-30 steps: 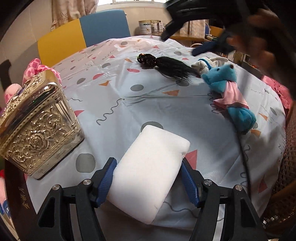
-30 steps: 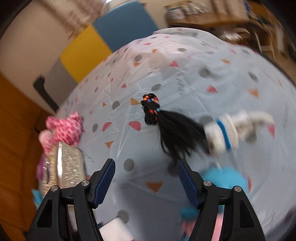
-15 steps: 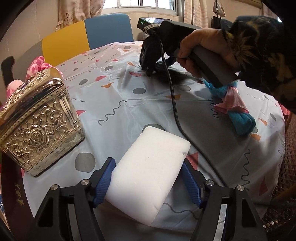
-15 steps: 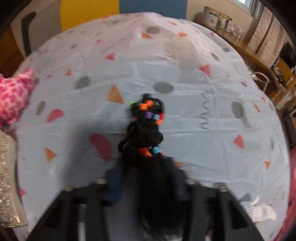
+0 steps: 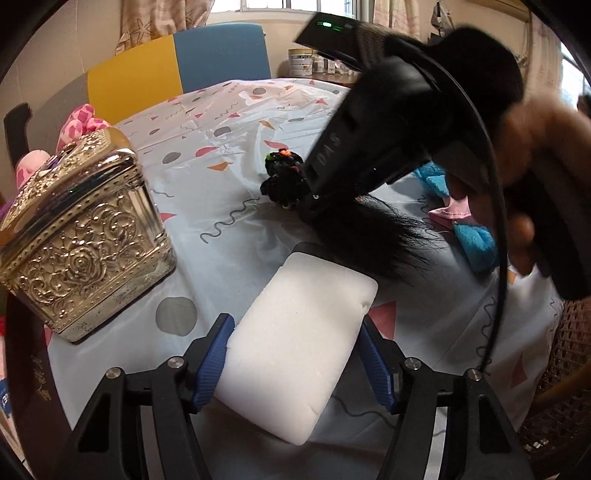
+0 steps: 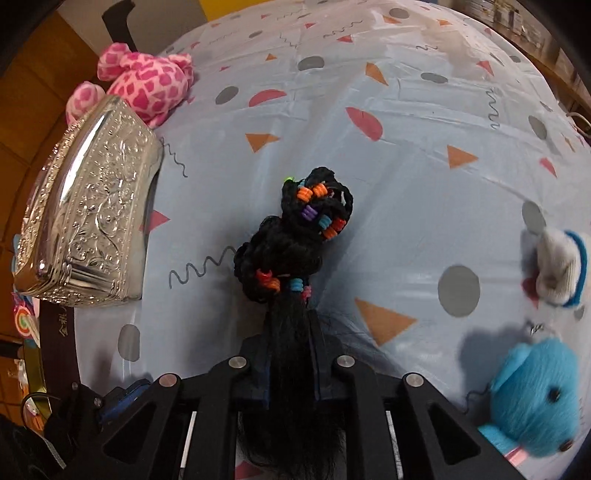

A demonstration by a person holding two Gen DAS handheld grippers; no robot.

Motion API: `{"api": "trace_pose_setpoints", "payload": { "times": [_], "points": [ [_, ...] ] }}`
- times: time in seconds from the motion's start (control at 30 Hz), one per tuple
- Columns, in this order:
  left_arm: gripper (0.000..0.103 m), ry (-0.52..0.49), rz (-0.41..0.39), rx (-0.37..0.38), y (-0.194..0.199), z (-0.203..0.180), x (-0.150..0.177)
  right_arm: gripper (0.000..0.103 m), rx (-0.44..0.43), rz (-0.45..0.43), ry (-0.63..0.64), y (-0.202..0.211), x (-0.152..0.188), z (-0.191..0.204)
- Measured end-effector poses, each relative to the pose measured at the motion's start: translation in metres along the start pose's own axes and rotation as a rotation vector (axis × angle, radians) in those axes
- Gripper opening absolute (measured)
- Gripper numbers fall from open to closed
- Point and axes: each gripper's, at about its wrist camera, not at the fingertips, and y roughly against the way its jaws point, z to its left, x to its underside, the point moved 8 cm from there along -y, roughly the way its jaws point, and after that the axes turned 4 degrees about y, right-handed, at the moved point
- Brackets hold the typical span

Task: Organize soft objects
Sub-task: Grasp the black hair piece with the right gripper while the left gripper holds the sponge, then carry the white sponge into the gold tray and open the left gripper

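Right tool (image 6: 288,354) clamping black hairpiece (image 6: 291,240) lengthwise, beaded end pointing forward, left tool (image 5: 295,354) gripping white sponge (image 5: 299,332).

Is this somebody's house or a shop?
Probably a home dining room: a table under a patterned tablecloth, a curtained window, plush toys such as the pink spotted one, and an ornate silver box.
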Motion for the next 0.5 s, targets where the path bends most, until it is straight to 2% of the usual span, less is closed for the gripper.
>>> {"api": "trace_pose_setpoints", "payload": {
  "times": [0.1,0.17,0.4,0.5],
  "points": [
    [0.065,0.040,0.015,0.017,0.009,0.005,-0.001,0.014,-0.017,-0.040,0.021,0.001,0.008,-0.004],
    [0.065,0.059,-0.008,0.009,0.024,0.009,-0.005,0.013,-0.002,-0.056,0.045,0.003,0.015,-0.005],
    [0.066,0.116,-0.114,-0.030,0.083,0.023,-0.027,0.014,0.134,-0.105,0.208,0.009,0.021,0.010],
    [0.065,0.160,-0.136,-0.060,0.103,0.037,-0.031,0.014,0.165,-0.116,0.244,0.012,0.023,0.013]
  ]
}}
